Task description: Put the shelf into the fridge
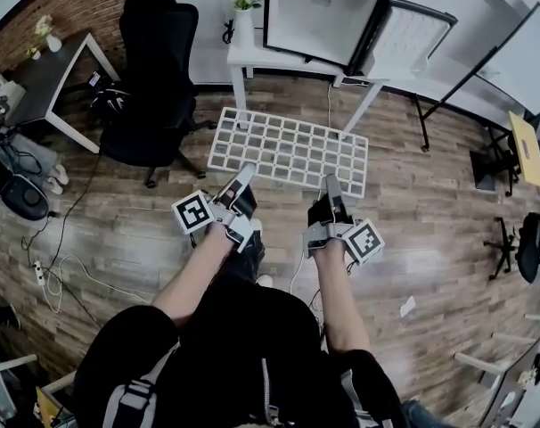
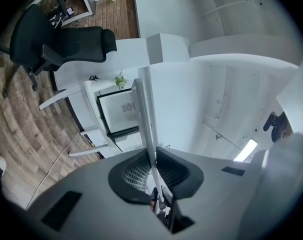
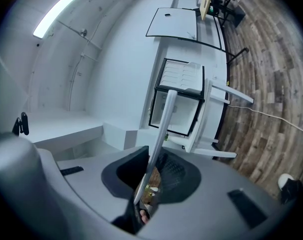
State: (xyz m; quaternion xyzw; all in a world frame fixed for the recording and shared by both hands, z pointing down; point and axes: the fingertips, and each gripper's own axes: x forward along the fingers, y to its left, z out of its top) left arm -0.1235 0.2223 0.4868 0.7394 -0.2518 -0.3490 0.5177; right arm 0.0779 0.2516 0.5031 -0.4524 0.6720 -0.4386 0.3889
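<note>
A white wire grid shelf [image 1: 288, 150] is held level above the wood floor, in front of a small fridge [image 1: 319, 12] whose door [image 1: 408, 38] stands open. My left gripper [image 1: 243, 175] is shut on the shelf's near edge at the left, and my right gripper [image 1: 331, 185] is shut on it at the right. In the left gripper view the shelf [image 2: 144, 119] shows edge-on, running from the left gripper [image 2: 152, 166] toward the fridge [image 2: 120, 111]. The right gripper view shows the shelf [image 3: 161, 134] edge-on in the right gripper [image 3: 154, 171], with the open fridge [image 3: 174, 109] beyond.
The fridge stands on a white table [image 1: 252, 56] beside a vase of flowers [image 1: 243, 7]. A black office chair [image 1: 159, 69] is to the left. Cables and a power strip [image 1: 40, 275] lie on the floor at the left. Whiteboards [image 1: 519, 61] stand at the right.
</note>
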